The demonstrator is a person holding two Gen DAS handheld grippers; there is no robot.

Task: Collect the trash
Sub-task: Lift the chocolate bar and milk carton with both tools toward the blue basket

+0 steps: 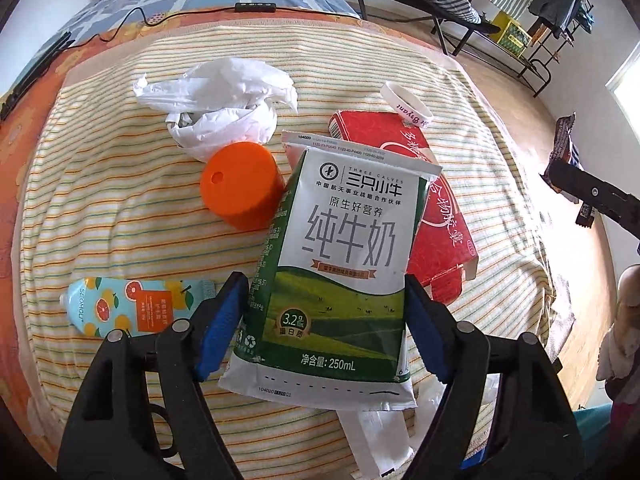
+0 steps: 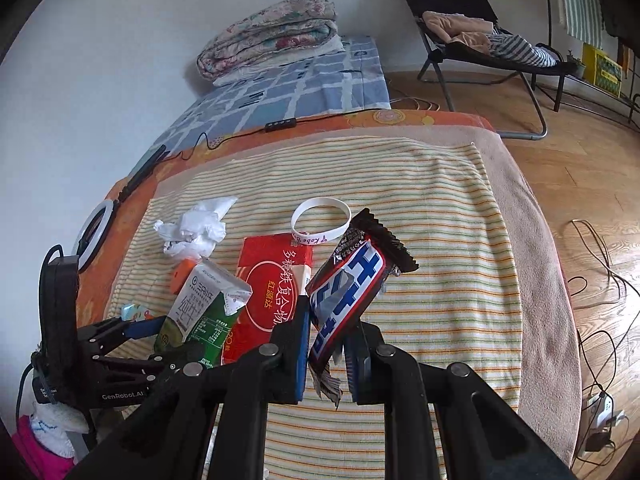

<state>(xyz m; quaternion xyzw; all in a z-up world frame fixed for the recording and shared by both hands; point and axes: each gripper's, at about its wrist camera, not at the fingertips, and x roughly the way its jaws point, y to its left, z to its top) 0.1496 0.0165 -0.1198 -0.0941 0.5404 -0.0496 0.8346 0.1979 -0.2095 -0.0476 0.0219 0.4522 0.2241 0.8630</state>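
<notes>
Left wrist view: left tongs (image 1: 326, 308) clamp the milk carton (image 1: 340, 264); right tongs (image 2: 328, 344) pinch the candy wrapper (image 2: 348, 292).

Milk carton (image 1: 340, 264) between cup (image 1: 240, 184) left and box (image 1: 436, 216) right, crumpled tissue (image 1: 224, 108) behind cup.

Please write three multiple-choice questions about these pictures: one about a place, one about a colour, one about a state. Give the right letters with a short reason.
1. Where does the white wristband lie?
A. beyond the red box
B. on the floor
C. inside the cup

2. What colour is the cup?
A. green
B. orange
C. black

3. What does the right tool hold?
A. nothing
B. crumpled tissue
C. a candy bar wrapper

Answers: 1 A, it rests on the striped cloth past the box's far end. 2 B, its whole body is orange. 3 C, the wrapper stands pinched between both fingers.
</notes>
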